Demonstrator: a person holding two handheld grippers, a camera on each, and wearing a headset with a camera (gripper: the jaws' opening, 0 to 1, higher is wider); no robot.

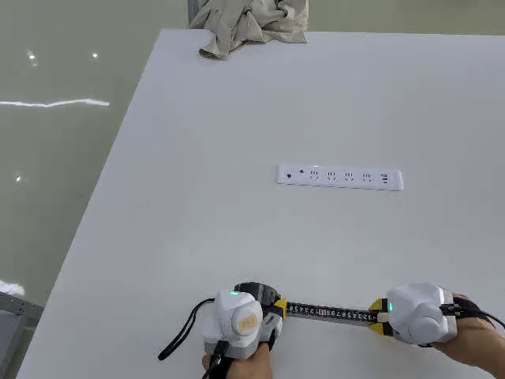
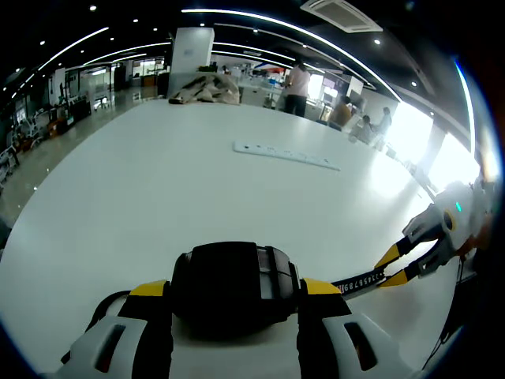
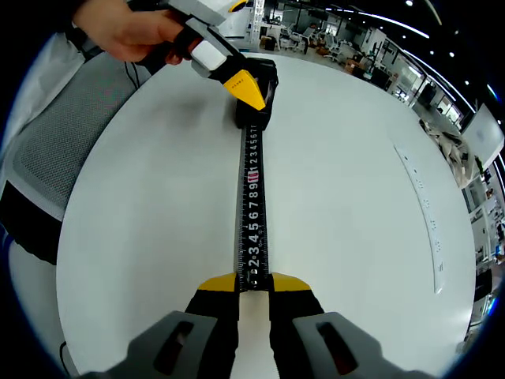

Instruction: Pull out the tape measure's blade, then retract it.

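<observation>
Tape measure case (image 2: 234, 272) sits on the white table (image 1: 197, 197) near its front edge. It is clamped in the left gripper (image 2: 234, 289), whose jaws are closed to the case's width.

Right gripper view: right gripper (image 3: 252, 283) is nearly closed and pinches the tip of the blade (image 3: 252, 197). The blade lies flat, numerals readable, and runs straight to the case.

Head view adds a black strap (image 1: 183, 332) trailing left of the case, a power strip (image 1: 339, 177) mid-table and a crumpled cloth (image 1: 248, 24) at the far edge.

Left gripper view: people (image 2: 298, 79) stand beyond the table.
</observation>
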